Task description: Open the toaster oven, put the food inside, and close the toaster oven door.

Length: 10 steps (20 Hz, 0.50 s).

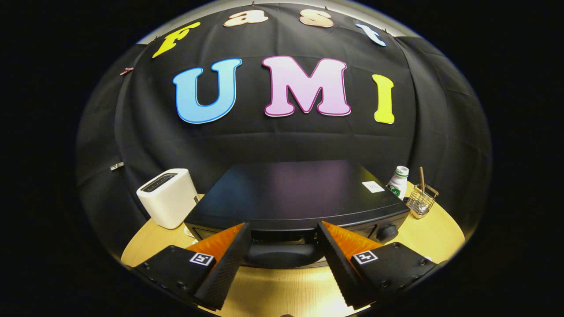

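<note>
The black toaster oven (291,191) stands on the round wooden table (286,290), seen from above and in front. My gripper (282,224) is open, with its fingertips at the oven's upper front edge, one on each side of the middle. Between the fingers (224,259) lies a dark rounded part of the oven's front (282,255), which looks like the door handle. Nothing is held. A round knob (387,232) sits on the front just right of the right finger. The fingers hide most of the oven's front, so I cannot tell how the door stands.
A white pop-up toaster (167,198) stands left of the oven. Behind the oven's right corner are a white bottle with a green label (398,180) and a small wire basket (421,201) with a stick in it. Bare tabletop lies under the fingers.
</note>
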Available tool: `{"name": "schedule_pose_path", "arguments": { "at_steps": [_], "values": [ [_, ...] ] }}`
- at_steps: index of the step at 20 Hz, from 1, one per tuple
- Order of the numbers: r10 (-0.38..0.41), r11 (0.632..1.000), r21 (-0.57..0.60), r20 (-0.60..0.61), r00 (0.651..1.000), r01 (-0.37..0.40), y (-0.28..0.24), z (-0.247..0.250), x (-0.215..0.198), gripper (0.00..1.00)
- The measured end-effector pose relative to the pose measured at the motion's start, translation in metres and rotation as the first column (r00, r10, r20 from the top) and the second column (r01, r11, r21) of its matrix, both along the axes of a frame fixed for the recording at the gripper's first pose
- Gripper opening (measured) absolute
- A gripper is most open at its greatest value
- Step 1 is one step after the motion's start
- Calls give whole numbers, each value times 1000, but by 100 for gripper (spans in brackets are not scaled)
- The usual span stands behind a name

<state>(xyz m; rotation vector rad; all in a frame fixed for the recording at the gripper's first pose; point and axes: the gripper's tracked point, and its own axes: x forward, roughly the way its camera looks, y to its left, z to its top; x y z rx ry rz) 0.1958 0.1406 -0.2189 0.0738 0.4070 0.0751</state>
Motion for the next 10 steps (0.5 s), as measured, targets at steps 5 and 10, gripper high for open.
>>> {"name": "schedule_pose_path", "arguments": {
  "at_steps": [5, 10],
  "values": [
    [17, 1000, -23, -2, 1000, -17, -1, -3, -1, 99],
    [52, 998, -16, -61, 997, -53, 0, -9, -27, 99]
  ]
}}
